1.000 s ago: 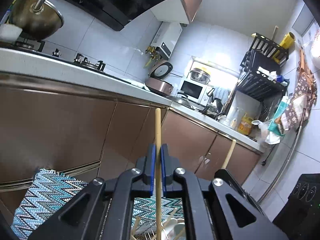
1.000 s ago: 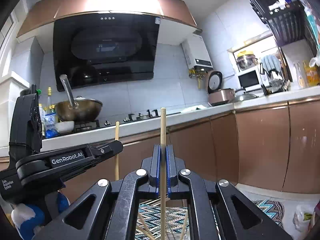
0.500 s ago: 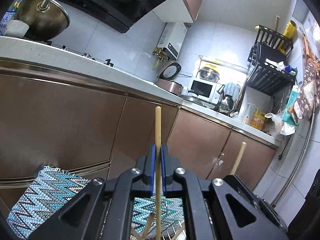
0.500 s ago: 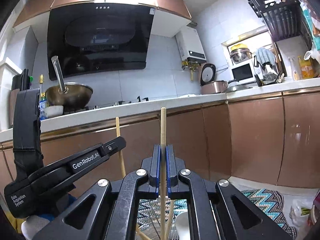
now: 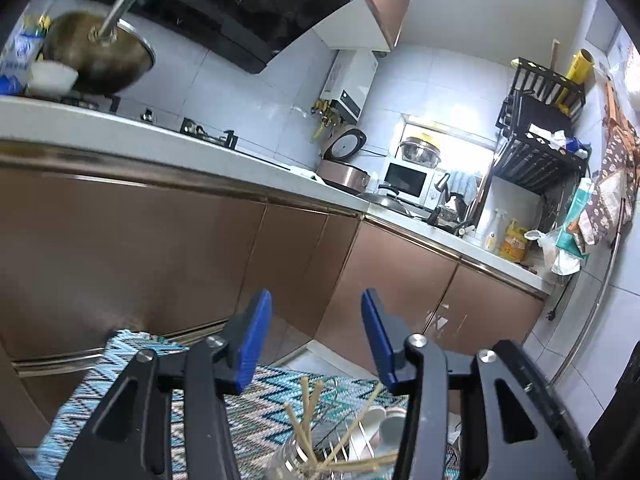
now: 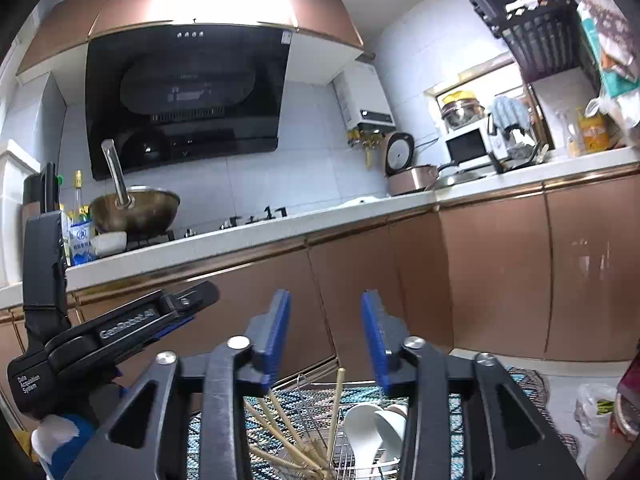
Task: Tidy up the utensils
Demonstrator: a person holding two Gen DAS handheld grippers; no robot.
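Note:
My left gripper (image 5: 316,336) is open and empty, its blue pads wide apart. Below it several wooden chopsticks (image 5: 306,424) stand in a clear holder, beside white spoons (image 5: 378,424). My right gripper (image 6: 325,336) is also open and empty. Under it the chopsticks (image 6: 288,428) fan out in a wire rack (image 6: 320,404), with white spoons (image 6: 368,428) to their right. The left gripper shows in the right wrist view (image 6: 120,328) at the left, close by.
Brown cabinet doors (image 6: 496,272) and a white counter (image 6: 280,228) run behind. A wok (image 6: 134,210) sits on the stove. A blue zigzag mat (image 5: 132,396) lies on the floor. A bag (image 6: 596,404) lies at the right.
Both grippers have opened and let go of the chopsticks they held upright. Those chopsticks now stand in the holder below.

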